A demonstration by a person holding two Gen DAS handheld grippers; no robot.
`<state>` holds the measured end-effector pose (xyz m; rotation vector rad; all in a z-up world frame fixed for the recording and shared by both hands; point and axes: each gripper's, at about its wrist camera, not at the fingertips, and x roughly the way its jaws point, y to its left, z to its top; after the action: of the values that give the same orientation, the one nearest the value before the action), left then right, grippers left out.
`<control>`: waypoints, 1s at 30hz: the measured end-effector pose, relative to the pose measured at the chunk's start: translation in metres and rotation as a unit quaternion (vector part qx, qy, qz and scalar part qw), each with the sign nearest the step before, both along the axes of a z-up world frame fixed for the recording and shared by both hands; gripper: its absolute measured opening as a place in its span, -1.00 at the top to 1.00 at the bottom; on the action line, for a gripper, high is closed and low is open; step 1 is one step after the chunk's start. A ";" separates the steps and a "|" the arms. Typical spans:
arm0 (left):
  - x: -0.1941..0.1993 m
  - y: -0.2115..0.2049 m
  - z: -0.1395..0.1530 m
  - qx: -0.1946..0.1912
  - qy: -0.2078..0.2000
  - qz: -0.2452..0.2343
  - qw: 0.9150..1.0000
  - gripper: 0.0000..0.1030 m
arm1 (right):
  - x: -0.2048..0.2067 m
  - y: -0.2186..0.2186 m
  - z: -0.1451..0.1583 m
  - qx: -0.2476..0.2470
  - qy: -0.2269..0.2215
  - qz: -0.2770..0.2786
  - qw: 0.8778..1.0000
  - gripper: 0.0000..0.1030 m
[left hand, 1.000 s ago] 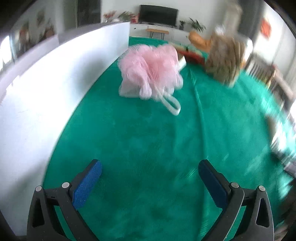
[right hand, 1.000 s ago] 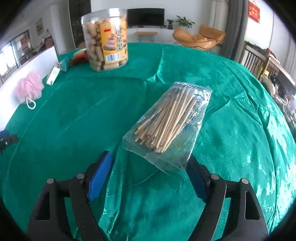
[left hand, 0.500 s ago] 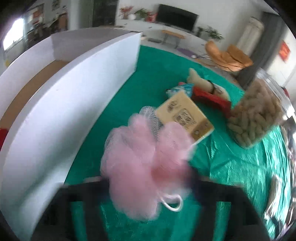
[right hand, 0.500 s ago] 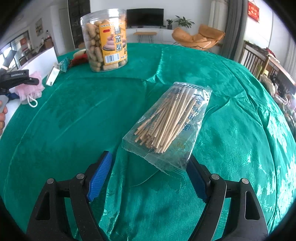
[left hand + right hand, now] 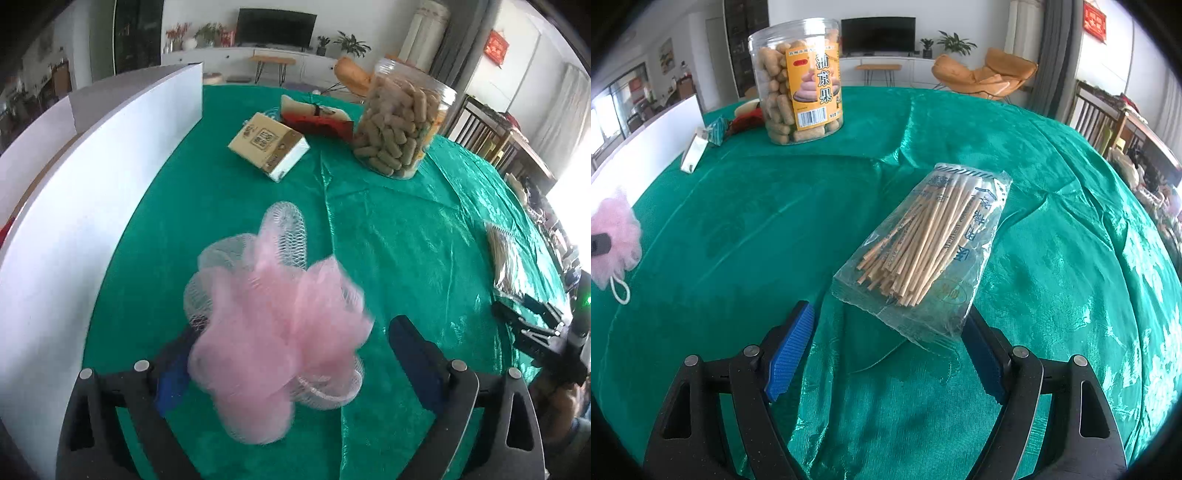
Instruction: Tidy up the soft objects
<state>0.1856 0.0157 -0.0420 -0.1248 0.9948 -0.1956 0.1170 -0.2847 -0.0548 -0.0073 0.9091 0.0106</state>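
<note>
A pink mesh bath puff (image 5: 273, 332) sits between the fingers of my left gripper (image 5: 291, 362), blurred. The jaws are opening: the right pad (image 5: 417, 354) stands clear of the puff, and the left pad is partly hidden behind it. In the right wrist view the puff (image 5: 613, 236) shows at the far left edge with its white loop dangling. My right gripper (image 5: 886, 354) is open just above the green cloth. The near end of a clear bag of wooden sticks (image 5: 931, 247) lies between its fingertips.
A white box wall (image 5: 92, 206) runs along the left of the table. Farther back stand a tissue pack (image 5: 267, 146), a red-and-cream soft item (image 5: 317, 118) and a tall jar of snacks (image 5: 399, 125). The green cloth (image 5: 738, 229) is wrinkled.
The left gripper came up to the puff and closed around it, and now its jaws stand wide again with the puff between them. The right gripper and the stick bag have not moved.
</note>
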 end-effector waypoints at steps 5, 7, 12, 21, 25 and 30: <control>0.011 -0.009 -0.017 0.043 0.005 0.017 0.999 -0.87 | 0.000 0.000 0.000 0.001 0.000 0.000 1.000 -0.59; 0.017 -0.007 -0.023 0.050 0.010 0.034 0.998 -0.87 | 0.000 0.000 0.000 0.000 0.000 0.001 1.000 -0.59; 0.037 -0.003 -0.037 0.069 0.016 0.055 0.996 -0.97 | 0.000 -0.001 0.000 0.001 0.000 0.001 1.000 -0.59; 0.035 -0.001 -0.043 0.087 -0.010 0.051 0.995 -1.00 | 0.001 -0.001 0.000 0.001 0.001 0.001 1.000 -0.60; 0.033 0.000 -0.043 0.087 -0.012 0.049 0.995 -1.00 | 0.001 -0.002 0.000 0.003 0.002 0.002 1.000 -0.61; 0.030 -0.001 -0.042 0.087 -0.013 0.047 0.995 -1.00 | -0.008 -0.010 0.004 0.014 0.047 0.009 0.999 -0.60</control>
<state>0.2158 0.0150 -0.0844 -0.0101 0.9737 -0.0244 0.1092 -0.2950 -0.0509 0.0109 1.0025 0.0414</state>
